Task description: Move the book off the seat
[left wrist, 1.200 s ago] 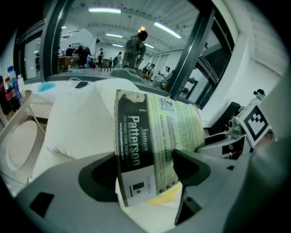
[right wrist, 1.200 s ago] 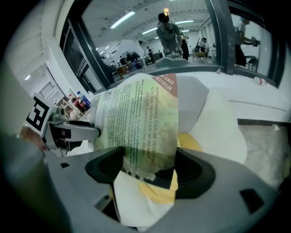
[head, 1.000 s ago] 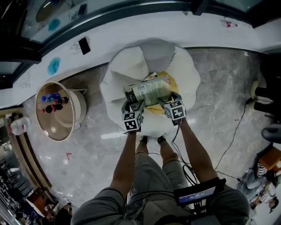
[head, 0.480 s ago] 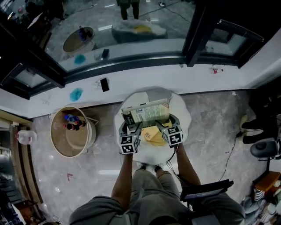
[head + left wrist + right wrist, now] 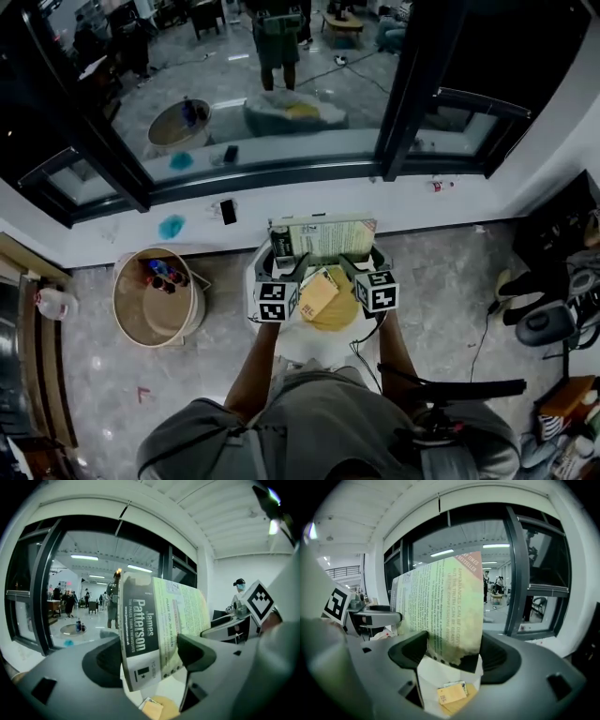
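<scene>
The left claw and right claw held the pale green paperback book by its ends above the round white seat.

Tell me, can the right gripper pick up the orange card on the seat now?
Probably not yet. The right gripper is clamped on the book, held with the left gripper above the seat. The orange card lies uncovered below, so only the full jaws block it.

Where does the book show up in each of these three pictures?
Head view: the book sits at the centre, just above the two marker cubes.
Left gripper view: centre, spine toward the camera.
Right gripper view: centre, printed cover toward the camera.
Shared landmark: the tan card, seen below the book in every view.
</scene>
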The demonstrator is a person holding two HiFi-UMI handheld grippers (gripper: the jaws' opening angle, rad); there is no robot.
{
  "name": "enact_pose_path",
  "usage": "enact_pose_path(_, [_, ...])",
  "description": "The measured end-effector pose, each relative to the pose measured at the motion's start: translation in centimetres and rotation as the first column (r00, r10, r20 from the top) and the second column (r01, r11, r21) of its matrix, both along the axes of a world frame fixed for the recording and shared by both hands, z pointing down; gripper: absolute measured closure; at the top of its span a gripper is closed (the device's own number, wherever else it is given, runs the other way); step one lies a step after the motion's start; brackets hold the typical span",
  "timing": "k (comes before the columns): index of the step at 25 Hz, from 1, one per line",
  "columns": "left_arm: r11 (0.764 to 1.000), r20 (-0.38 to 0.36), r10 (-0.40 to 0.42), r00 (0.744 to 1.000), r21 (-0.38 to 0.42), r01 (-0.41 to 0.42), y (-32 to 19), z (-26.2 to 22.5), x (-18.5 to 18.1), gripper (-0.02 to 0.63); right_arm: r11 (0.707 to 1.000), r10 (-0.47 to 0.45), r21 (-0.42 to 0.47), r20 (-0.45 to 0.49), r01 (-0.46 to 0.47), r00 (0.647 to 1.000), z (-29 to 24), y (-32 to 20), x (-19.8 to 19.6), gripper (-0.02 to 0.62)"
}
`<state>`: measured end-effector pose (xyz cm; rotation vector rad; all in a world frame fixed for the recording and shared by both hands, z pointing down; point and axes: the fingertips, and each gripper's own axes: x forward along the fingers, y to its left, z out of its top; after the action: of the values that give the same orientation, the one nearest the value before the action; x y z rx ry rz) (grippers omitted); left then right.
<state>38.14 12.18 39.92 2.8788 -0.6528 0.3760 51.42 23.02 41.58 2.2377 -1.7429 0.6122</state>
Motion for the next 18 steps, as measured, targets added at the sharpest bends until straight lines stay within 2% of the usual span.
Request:
enact_pose_path(5, [0.998,-0.059,0.008,0.998,0.060,-0.004,1.3,-4.4,-0.4,0.245,0.999,0.013,0.051,-0.063,-0.010,0.998,-4.4,1.3,-0.3,0.245])
enact_pose_path(13, [0.999,-0.048,-0.019,0.999,0.045,0.021,2.1,-4.0,-0.7,0.249,0.999,-0.011,0.046,-0.057,0.013,0.998,-4.1,1.8,-0.3,0.245])
enact_pose_path(18, [0.995,-0.044,-0.085,0.995,0.044,0.086,2.4,-3.8,-1.9,0.249,0.995,-0.074,0.056,-0.060,0.078,0.995,-4.0,1.2,-0.8,0.245])
